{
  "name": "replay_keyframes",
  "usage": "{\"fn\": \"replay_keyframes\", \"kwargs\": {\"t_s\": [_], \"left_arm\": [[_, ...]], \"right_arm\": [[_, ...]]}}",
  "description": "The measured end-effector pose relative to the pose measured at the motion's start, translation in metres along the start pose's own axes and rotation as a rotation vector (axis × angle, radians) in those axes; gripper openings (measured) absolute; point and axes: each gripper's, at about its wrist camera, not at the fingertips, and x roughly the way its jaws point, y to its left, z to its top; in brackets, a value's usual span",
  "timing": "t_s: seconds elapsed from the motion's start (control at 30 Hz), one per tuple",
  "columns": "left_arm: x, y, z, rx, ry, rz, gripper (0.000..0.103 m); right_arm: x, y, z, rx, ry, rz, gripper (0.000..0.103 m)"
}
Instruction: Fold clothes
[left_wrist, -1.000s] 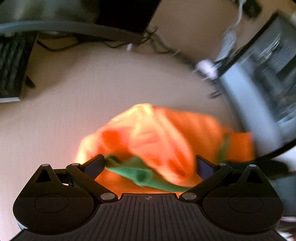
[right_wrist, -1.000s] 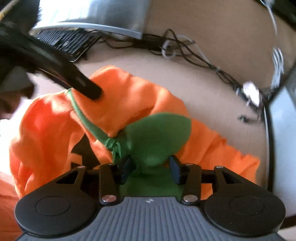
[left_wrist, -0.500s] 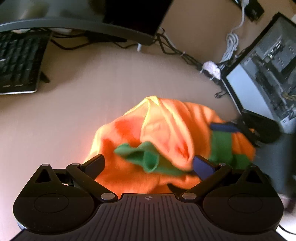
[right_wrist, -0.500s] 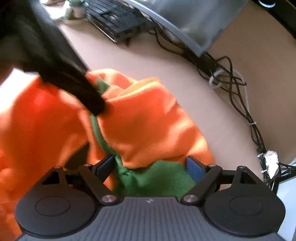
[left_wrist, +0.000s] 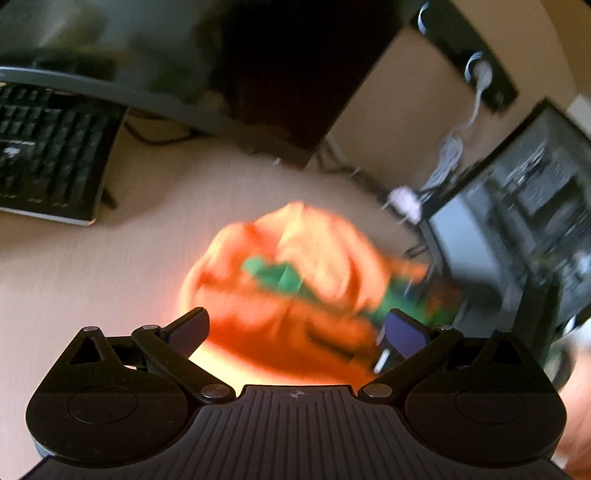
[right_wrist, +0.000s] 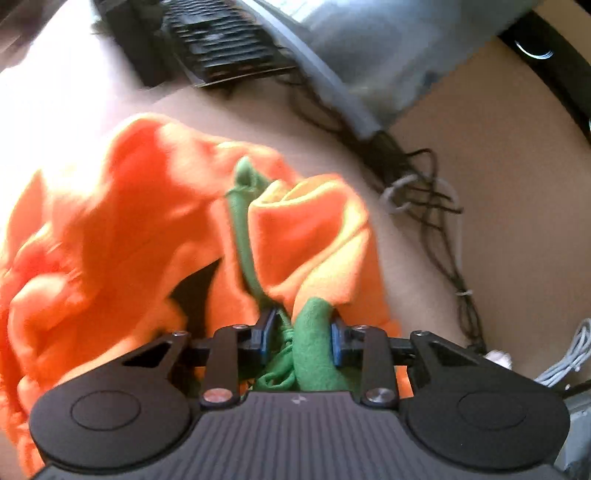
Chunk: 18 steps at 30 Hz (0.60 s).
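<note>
The right gripper jaws have just been closing and are pinching the green trim of the orange top, bunched on the desk near the keyboard, while the left gripper jaws are hanging wide open, empty, so folding is just starting.

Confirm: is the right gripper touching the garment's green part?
Touching. In the right wrist view the right gripper has just closed its jaws, and both pads press the green part of the orange garment between them.
</note>
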Motion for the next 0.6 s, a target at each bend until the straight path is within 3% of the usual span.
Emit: {"fn": "replay_keyframes", "kwargs": {"t_s": [0.13, 0.27, 0.33, 0.37, 0.43, 0.53, 0.6], "left_arm": [[0.026, -0.01, 0.011, -0.048, 0.04, -0.127, 0.103], [0.065, -0.008, 0.01, -0.109, 0.131, -0.065, 0.099], [0.077, -0.006, 0.009, -0.117, 0.165, -0.032, 0.085], [0.084, -0.004, 0.008, -0.12, 0.182, -0.015, 0.071], [0.095, -0.004, 0.008, -0.12, 0.2, 0.013, 0.068], [0.102, -0.008, 0.008, -0.081, 0.198, 0.018, 0.066], [0.105, -0.011, 0.007, -0.056, 0.204, 0.016, 0.063]], "right_arm": [[-0.023, 0.014, -0.012, 0.144, -0.016, 0.028, 0.033], [-0.069, -0.012, -0.031, 0.397, -0.049, 0.098, 0.035], [-0.091, -0.035, -0.047, 0.562, -0.073, 0.109, 0.046], [-0.1, -0.048, -0.056, 0.656, -0.084, 0.105, 0.049], [-0.11, -0.073, -0.078, 0.862, -0.106, 0.093, 0.061], [-0.093, -0.108, -0.11, 1.153, -0.107, 0.113, 0.061], [-0.069, -0.118, -0.122, 1.252, -0.093, 0.129, 0.061]]}}
